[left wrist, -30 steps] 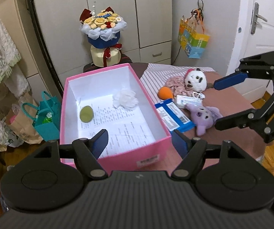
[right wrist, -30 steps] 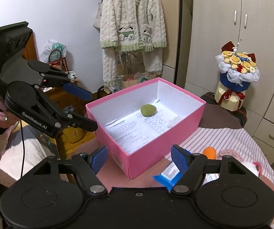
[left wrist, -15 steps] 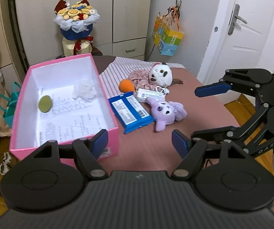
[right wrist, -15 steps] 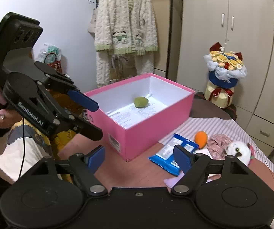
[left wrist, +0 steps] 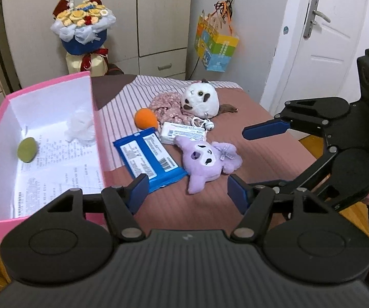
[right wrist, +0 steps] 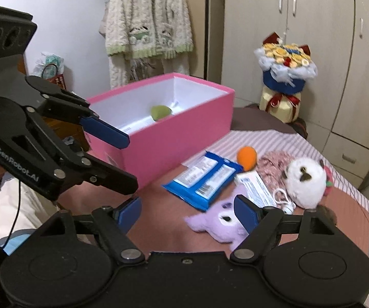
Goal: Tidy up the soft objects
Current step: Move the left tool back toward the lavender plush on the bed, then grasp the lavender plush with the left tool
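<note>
Right, my left gripper [left wrist: 188,190] is closing its jaws with nothing between them; the purple plush [left wrist: 206,157] lies on the table [left wrist: 274,154] just past the tips, toward 12 o'clock. My right gripper [right wrist: 188,211] has its jaws wide apart, empty too, and that plush [right wrist: 216,222] sits at its right finger, partly hidden behind it and blurred. At 10 o'clock of the plush I see a blue packet [left wrist: 148,157], beyond it an orange ball [left wrist: 145,118] and a white plush [left wrist: 199,100]. Left view shows a white wad [left wrist: 80,125] and a green pad [left wrist: 26,150] in the pink box [left wrist: 99,128]; the right view shows only the pad [right wrist: 160,111]. Whether the right finger touches the plush, I cannot tell.
</note>
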`<act>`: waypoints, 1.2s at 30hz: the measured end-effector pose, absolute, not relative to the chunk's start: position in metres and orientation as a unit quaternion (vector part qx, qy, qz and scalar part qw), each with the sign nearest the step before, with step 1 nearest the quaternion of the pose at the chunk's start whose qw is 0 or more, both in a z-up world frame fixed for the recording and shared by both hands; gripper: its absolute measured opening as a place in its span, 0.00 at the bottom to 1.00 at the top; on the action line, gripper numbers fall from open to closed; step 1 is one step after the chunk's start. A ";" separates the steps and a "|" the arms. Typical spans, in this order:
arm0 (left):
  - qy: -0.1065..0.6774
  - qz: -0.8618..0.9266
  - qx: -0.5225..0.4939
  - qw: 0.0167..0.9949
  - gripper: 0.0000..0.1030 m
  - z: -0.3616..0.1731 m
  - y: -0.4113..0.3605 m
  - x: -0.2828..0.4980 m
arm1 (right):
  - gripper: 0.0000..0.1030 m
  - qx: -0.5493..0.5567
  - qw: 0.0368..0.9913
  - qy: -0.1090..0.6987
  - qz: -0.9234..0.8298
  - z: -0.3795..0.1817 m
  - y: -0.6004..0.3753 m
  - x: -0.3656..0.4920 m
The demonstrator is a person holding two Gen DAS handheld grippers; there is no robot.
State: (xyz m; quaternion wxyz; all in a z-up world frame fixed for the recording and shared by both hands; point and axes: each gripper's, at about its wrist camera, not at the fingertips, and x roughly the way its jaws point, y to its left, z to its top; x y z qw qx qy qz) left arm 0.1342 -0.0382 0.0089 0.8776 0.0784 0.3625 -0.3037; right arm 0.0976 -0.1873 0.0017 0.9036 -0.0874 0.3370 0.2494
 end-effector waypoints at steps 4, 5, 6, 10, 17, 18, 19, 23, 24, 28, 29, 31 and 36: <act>0.373 -0.307 0.073 0.873 0.61 -0.002 -0.050 0.144 | 0.81 -0.086 0.898 0.351 0.250 -0.012 -0.200 0.104; 0.373 -0.308 0.071 0.873 0.61 -0.005 -0.053 0.147 | 0.81 -0.085 0.897 0.356 0.249 -0.016 -0.204 0.105; 0.373 -0.307 0.070 0.873 0.60 -0.009 -0.057 0.149 | 0.81 -0.083 0.896 0.361 0.246 -0.020 -0.207 0.107; 0.371 -0.317 0.058 0.871 0.54 -0.024 -0.073 0.163 | 0.82 -0.070 0.897 0.376 0.221 -0.038 -0.223 0.112; 0.361 -0.293 0.055 0.884 0.44 -0.055 -0.101 0.192 | 0.83 -0.026 0.903 0.397 0.165 -0.073 -0.235 0.135; 0.360 -0.289 0.056 0.885 0.43 -0.058 -0.104 0.195 | 0.83 -0.017 0.903 0.399 0.157 -0.077 -0.236 0.138; 0.362 -0.286 0.056 0.885 0.42 -0.061 -0.106 0.198 | 0.83 -0.004 0.904 0.401 0.150 -0.081 -0.236 0.140; 0.380 -0.295 0.037 0.876 0.36 -0.071 -0.106 0.204 | 0.84 0.048 0.907 0.393 0.145 -0.095 -0.239 0.141; 0.387 -0.298 0.029 0.872 0.36 -0.073 -0.105 0.205 | 0.86 0.055 0.910 0.385 0.143 -0.097 -0.239 0.140; 0.405 -0.289 -0.004 0.868 0.36 -0.078 -0.102 0.208 | 0.92 0.056 0.921 0.362 0.133 -0.103 -0.230 0.135; 0.407 -0.284 -0.012 0.868 0.36 -0.080 -0.102 0.209 | 0.93 0.053 0.923 0.358 0.128 -0.105 -0.226 0.135; 0.407 -0.275 -0.023 0.870 0.36 -0.082 -0.102 0.208 | 0.96 0.057 0.929 0.348 0.111 -0.107 -0.219 0.134; 0.395 -0.259 -0.020 0.881 0.37 -0.083 -0.105 0.202 | 1.00 0.051 0.941 0.325 0.074 -0.113 -0.202 0.134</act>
